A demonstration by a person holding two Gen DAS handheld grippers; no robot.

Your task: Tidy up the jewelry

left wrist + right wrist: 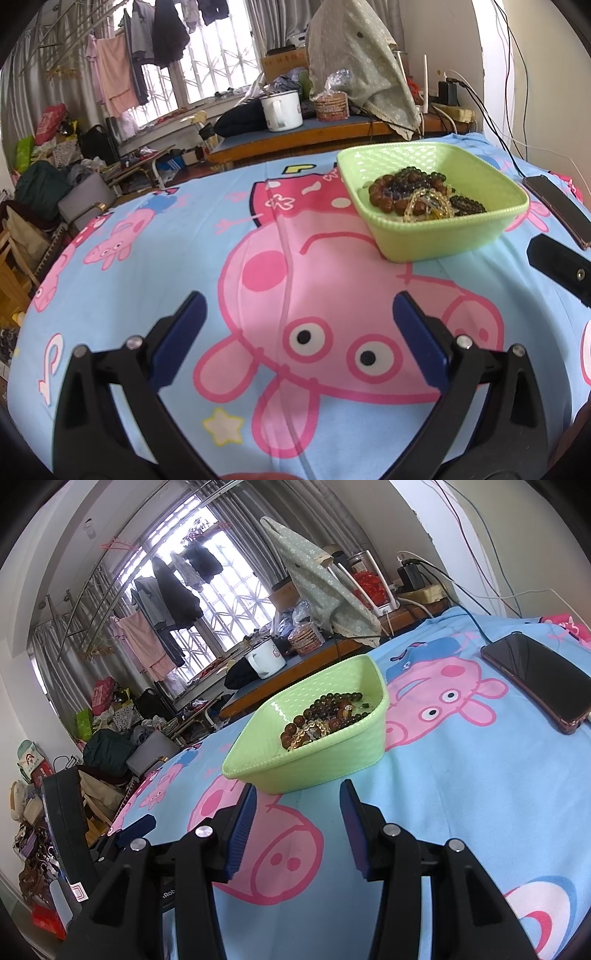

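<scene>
Jewelry (325, 716) in green basket (295, 771), just beyond empty right claw (297, 812)

You have a bed covered by a light-blue cartoon-pig sheet (147, 266). On it, upper right of the frame, sits a pale green plastic basket (454, 236) of beaded jewelry (417, 194); a dark smartphone (539, 679) lies at right.

Beyond the jaws, a barred window (218, 55) letting in bright daylight, grey curtains (48, 657) beside it, clothes (147, 40) hung across. Below, a low wooden surface (295, 140) carrying a white enamel mug (281, 109). Far left of the jaws, piled bags (48, 177) on the floor. White walls (436, 33).
</scene>
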